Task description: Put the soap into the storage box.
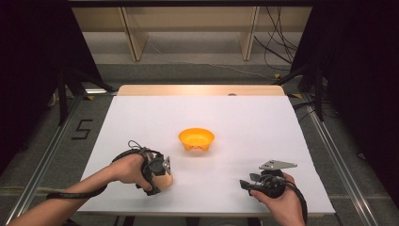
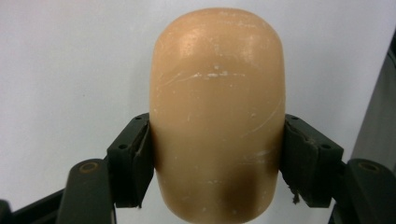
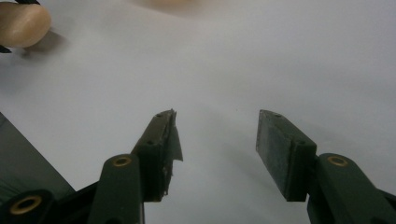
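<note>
I have the left gripper (image 1: 162, 172) clamped on a tan, rounded loaf-shaped object (image 2: 217, 116), one jaw pressed to each flank, down near the front left of the white table (image 1: 263, 122). I judge the grasp made and the carry next: a lift, then a short move forward and right to the orange bowl (image 1: 196, 139), keeping the piece level. My right gripper (image 3: 217, 154) rests at the front right, jaws apart, holding nothing.

I see a tan, white-scuffed bread roll (image 2: 217, 116), an orange bowl (image 1: 196, 139), black fingers (image 3: 285, 149), a white bench (image 1: 244, 122).
</note>
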`<state>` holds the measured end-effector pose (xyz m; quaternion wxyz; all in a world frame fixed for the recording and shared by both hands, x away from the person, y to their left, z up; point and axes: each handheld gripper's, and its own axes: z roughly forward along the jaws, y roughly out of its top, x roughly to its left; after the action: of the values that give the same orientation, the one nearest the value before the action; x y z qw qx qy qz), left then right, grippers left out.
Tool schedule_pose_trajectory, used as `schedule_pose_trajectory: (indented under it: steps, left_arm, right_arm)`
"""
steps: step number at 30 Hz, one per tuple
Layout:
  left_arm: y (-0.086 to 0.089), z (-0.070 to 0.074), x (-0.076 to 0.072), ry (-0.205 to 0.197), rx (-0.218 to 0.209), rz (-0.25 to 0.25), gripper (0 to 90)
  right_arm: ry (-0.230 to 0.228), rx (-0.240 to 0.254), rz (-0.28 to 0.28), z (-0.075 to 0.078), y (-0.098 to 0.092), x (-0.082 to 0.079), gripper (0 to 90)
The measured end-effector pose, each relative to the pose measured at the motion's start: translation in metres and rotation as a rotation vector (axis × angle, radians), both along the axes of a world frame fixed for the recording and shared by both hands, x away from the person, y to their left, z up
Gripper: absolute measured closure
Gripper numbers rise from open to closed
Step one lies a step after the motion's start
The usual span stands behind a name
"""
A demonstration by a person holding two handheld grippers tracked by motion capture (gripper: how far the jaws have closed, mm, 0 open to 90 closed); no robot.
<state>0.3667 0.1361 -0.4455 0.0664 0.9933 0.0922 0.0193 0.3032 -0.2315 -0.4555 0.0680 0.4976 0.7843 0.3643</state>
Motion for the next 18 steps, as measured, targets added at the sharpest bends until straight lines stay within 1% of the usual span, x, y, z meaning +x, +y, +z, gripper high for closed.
schedule_pose_trajectory:
  steps: [2,3,4,5,6,10,11,12,13,14,16,17,18]
  left_arm:
    - [-0.001,0.002,-0.001,-0.007,-0.006,-0.009,32.4]
    - [-0.002,0.004,-0.001,-0.009,-0.015,-0.014,32.4]
    - [-0.003,0.005,-0.002,0.002,-0.014,-0.011,32.4]
    - [-0.003,0.005,-0.002,0.002,-0.014,-0.011,32.4]
    - [-0.004,0.006,-0.001,-0.011,-0.017,-0.024,32.4]
    - [-0.005,0.01,-0.001,-0.015,-0.03,-0.028,32.4]
    - [-0.006,0.012,0.0,-0.015,-0.03,-0.031,32.4]
    - [-0.006,0.012,0.0,-0.015,-0.03,-0.031,32.4]
    - [-0.006,0.013,0.0,-0.003,-0.025,-0.03,32.4]
    - [-0.006,0.014,0.002,-0.008,-0.025,-0.044,32.4]
    - [-0.005,0.016,0.004,-0.007,-0.032,-0.046,32.4]
    - [-0.005,0.017,0.005,-0.021,-0.028,-0.053,32.4]
    - [-0.005,0.017,0.005,-0.021,-0.028,-0.053,32.4]
  right_arm:
    - [0.0,0.0,-0.004,0.0,0.0,0.0,48.5]
    - [-0.052,-0.014,0.013,0.0,-0.003,0.001,48.7]
    - [-0.048,-0.012,0.008,0.0,-0.003,0.001,48.7]
    - [-0.048,-0.012,0.008,0.0,-0.003,0.001,48.7]
    - [-0.052,0.0,0.016,-0.001,-0.004,0.002,48.7]
    - [-0.064,-0.002,0.023,-0.001,-0.005,0.001,48.7]
    - [-0.045,-0.001,-0.003,0.001,-0.003,-0.002,48.8]
    - [-0.045,-0.001,-0.003,0.001,-0.003,-0.002,48.8]
    - [-0.076,-0.029,0.011,0.001,-0.005,0.0,48.8]
    - [-0.076,-0.029,0.011,0.001,-0.005,0.0,48.8]
    - [-0.054,0.01,-0.009,0.001,-0.003,-0.002,48.9]
    - [-0.041,0.018,-0.012,0.001,-0.003,-0.003,49.0]
    - [-0.041,0.018,-0.012,0.001,-0.003,-0.003,49.0]
